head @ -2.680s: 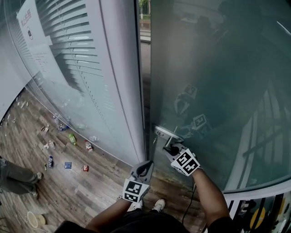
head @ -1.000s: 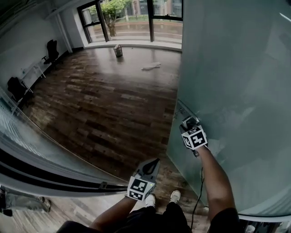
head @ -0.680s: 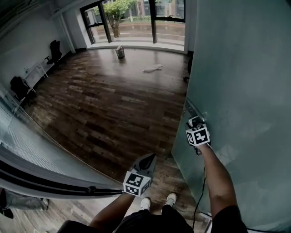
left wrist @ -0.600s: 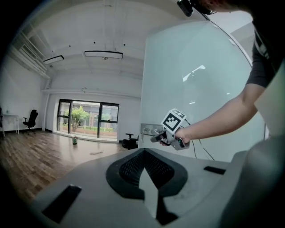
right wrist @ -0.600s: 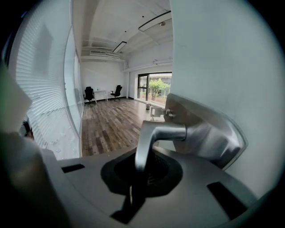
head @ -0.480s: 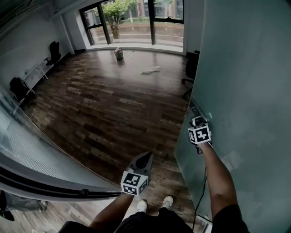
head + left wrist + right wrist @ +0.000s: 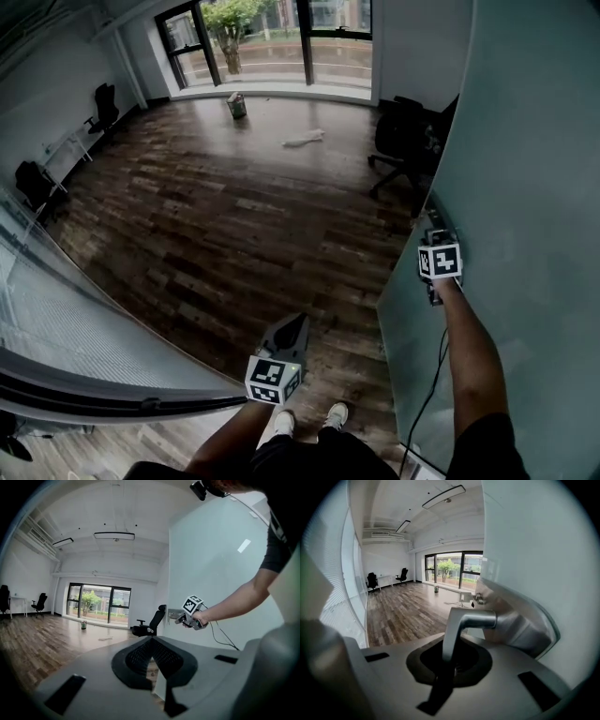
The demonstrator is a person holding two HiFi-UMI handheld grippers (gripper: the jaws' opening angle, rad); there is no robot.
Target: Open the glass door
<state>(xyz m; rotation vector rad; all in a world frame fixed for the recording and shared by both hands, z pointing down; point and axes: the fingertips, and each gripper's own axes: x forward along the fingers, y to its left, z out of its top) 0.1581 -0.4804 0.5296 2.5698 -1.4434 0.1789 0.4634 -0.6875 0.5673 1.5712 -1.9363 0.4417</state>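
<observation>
The frosted glass door stands swung wide open at the right of the head view. Its metal lever handle runs from a steel plate on the door into my right gripper. That gripper is shut on the lever. In the head view the right gripper sits against the door at arm's length. My left gripper hangs low in the doorway, away from the door, shut with nothing held. In the left gripper view its jaws point into the room, and the right gripper shows ahead on the door.
Beyond the doorway is a wooden floor with a black office chair just behind the door's edge. A small can and a white scrap lie near the far windows. A curved glass wall runs along the lower left.
The door has swung further open to the right, with the right gripper on its handle. The office chair behind it has come into sight. The left gripper has stayed low in the doorway.
</observation>
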